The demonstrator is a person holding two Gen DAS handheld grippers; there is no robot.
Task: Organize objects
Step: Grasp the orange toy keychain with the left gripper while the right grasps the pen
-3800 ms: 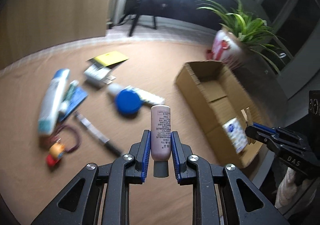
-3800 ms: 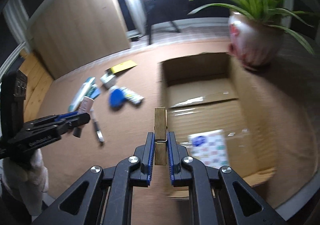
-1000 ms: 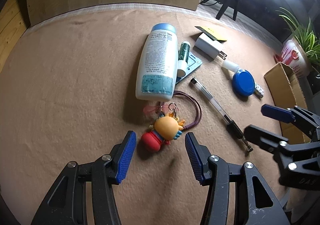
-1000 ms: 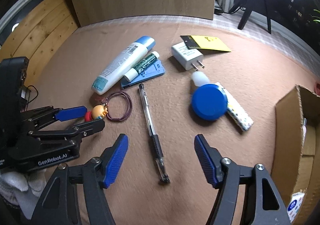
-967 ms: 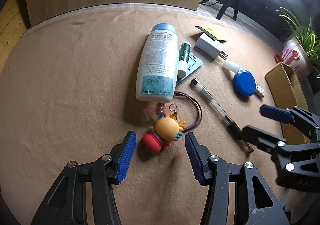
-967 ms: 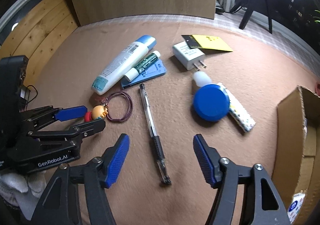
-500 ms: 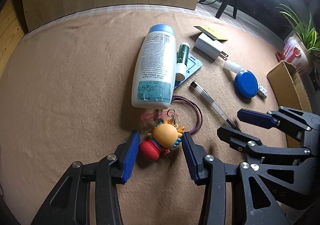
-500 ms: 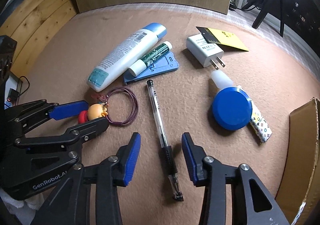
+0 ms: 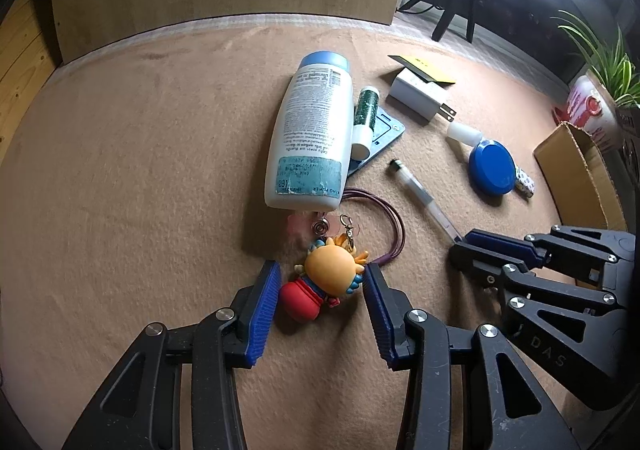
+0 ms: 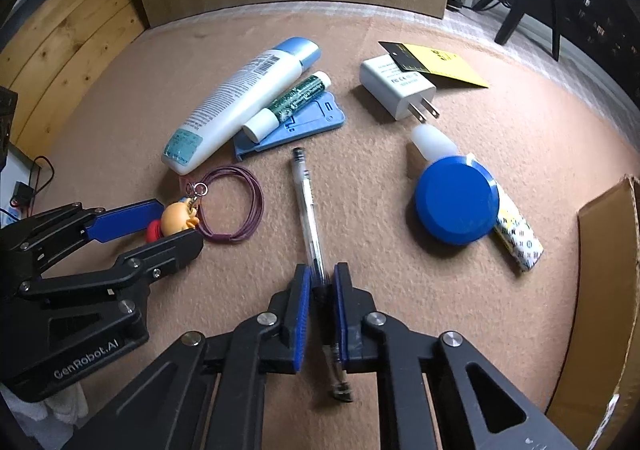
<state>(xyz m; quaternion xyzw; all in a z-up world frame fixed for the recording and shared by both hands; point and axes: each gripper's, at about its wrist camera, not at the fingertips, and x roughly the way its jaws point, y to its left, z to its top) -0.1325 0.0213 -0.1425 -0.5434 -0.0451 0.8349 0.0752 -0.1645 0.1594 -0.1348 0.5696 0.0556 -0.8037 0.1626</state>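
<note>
Right wrist — pen point(image 10: 308, 210) lengthwise, tip near, fingers point(image 10: 301, 302) clamped.

White bottle point(image 10: 240, 102) with blue cap, orange-and-red keychain figure point(image 9: 326, 282), purple cord point(image 10: 236, 206), blue round lid point(image 10: 456, 204), yellow card point(image 10: 444, 66)

We see the clear pen point(image 10: 310, 218) flat on the tan table point(image 10: 380, 258), its dark grip end between blue pads. Left of it lies the orange-headed, red-bodied toy keychain point(image 9: 326, 280) on its side, its purple cord point(image 10: 240, 210) looped beside the white bottle point(image 9: 310, 134).
</note>
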